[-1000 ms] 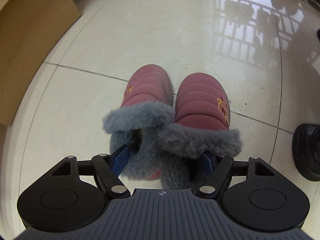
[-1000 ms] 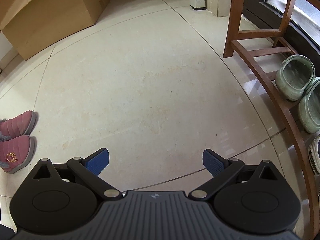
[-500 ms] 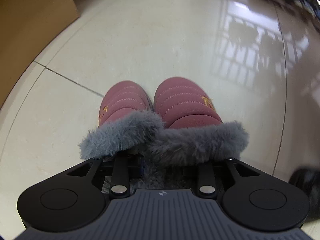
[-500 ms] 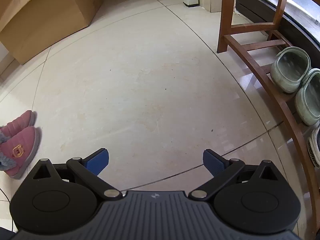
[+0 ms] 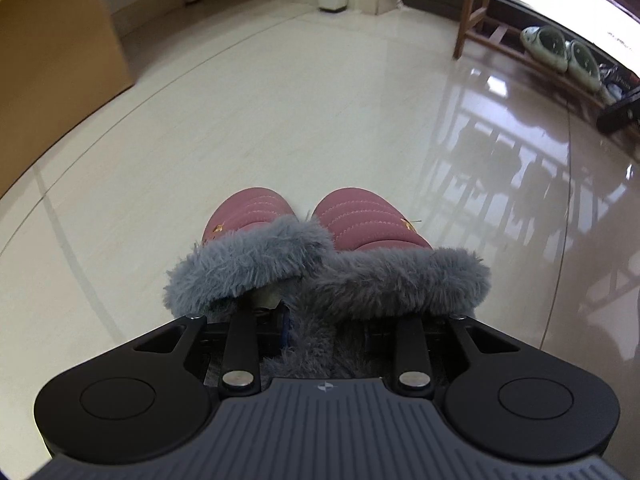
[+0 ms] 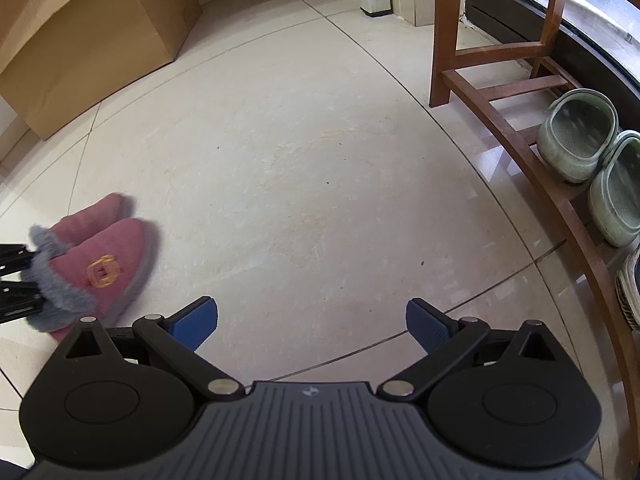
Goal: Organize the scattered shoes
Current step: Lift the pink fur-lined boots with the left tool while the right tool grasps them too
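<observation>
Pink quilted slippers with grey fur cuffs (image 5: 320, 256) are riding clenched in my left tool (image 5: 328, 320) above the cream tile floor (image 5: 280, 120). My right tool (image 6: 312, 320) is hanging released. Pale green clogs (image 6: 576, 140) are already sitting on the wooden rack (image 6: 520, 136); I'm judging this pair unplaced.

Your right gripper (image 6: 312, 326) is hanging wide open over bare tile floor (image 6: 300, 168), while pink fur-trimmed slippers (image 6: 100, 264) are blurring at left; green clogs (image 6: 588, 160) are sitting on the wooden rack (image 6: 520, 136).
</observation>
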